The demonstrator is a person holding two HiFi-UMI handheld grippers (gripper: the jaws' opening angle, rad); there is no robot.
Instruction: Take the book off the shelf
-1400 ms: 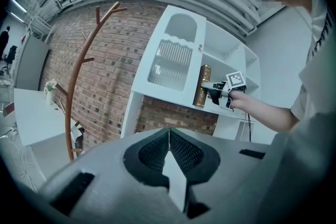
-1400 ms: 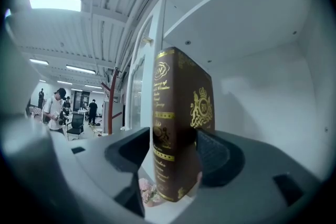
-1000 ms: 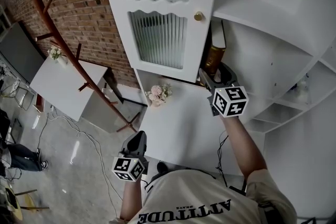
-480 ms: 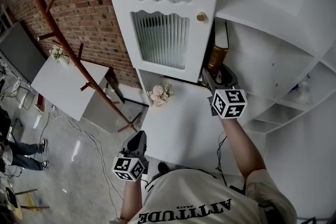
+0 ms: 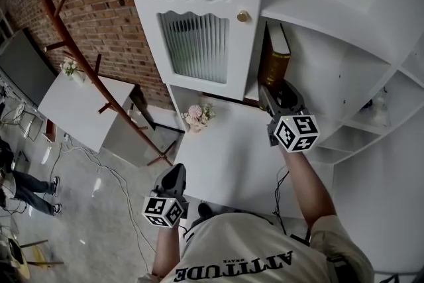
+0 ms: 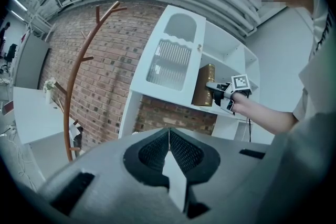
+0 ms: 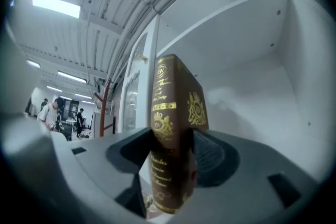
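Observation:
A brown book [image 5: 275, 68] with gold print stands upright in the open compartment of the white shelf unit [image 5: 331, 69], just right of the glass door [image 5: 199, 43]. My right gripper [image 5: 278, 96] is at its lower spine. Its jaws have just been closing, and the book [image 7: 173, 128] now fills the gap with both pads against its covers. From the left gripper view, the book [image 6: 203, 85] and the right gripper [image 6: 223, 93] show far off. My left gripper [image 5: 173, 177] hangs low by my body, its pads [image 6: 169, 139] meeting with nothing between them.
A white tabletop [image 5: 225, 156] lies below the shelf unit, with a pink flower bunch [image 5: 199, 117] at its far edge. A wooden coat rack [image 5: 86, 69] and a second white table [image 5: 79, 103] stand left by the brick wall [image 5: 93, 3]. People stand far off at the left.
My right gripper has pushed a little further in along the book, and the book now sits deeper between its jaws. The left gripper has stayed where it was.

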